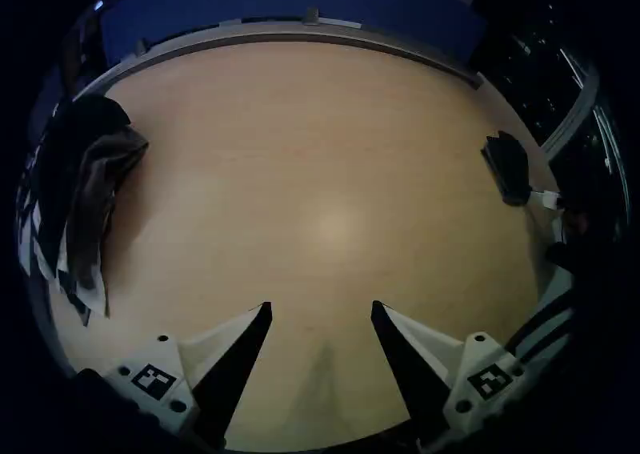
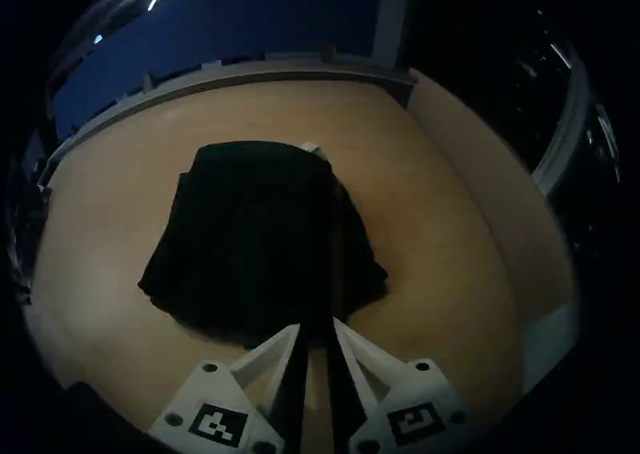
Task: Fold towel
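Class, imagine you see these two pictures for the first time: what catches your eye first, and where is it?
A dark towel lies mid-table in the right gripper view, the right tool nearly closed at its near edge. In the left gripper view, the left tool gapes open over bare wooden table, with crumpled cloth at the left edge.

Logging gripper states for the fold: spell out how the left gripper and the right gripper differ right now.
The left gripper has its fingers spread wide; the right gripper has them drawn close, with a thin gap between. The left gripper hangs over the table with nothing between its fingers; the right gripper's tips meet the dark towel at its near edge, pinching or not I cannot tell. Both are white with black inner faces.
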A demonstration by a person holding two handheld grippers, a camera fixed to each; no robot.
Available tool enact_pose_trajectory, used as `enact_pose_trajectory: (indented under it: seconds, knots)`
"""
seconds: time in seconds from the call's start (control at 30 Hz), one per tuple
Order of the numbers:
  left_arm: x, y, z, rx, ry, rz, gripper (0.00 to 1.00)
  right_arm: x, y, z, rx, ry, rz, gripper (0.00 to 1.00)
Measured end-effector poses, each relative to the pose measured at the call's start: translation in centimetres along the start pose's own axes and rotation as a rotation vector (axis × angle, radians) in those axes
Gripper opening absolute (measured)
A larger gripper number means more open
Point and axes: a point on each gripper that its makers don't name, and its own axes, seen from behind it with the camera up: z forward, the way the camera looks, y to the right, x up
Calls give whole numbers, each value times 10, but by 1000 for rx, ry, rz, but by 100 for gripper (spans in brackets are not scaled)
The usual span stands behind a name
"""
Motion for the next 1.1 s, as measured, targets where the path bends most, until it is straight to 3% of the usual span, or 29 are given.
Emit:
enact_pose_trajectory:
  seconds: [0.2, 0.33, 0.6, 1.1]
  knots:
    - [3, 2, 1, -7, 2, -3, 92, 1, 11, -8, -51, 23, 0, 77]
    - [4, 2, 2, -7, 2, 0, 92, 1, 18, -14, -71, 37, 12, 90]
    - [6, 0, 1, -8, 6, -1, 92, -2, 32, -18, -132, 33, 48, 95]
    - [9, -8, -4, -2, 22, -9, 92, -8, 25, -27, -133, 29, 13, 95]
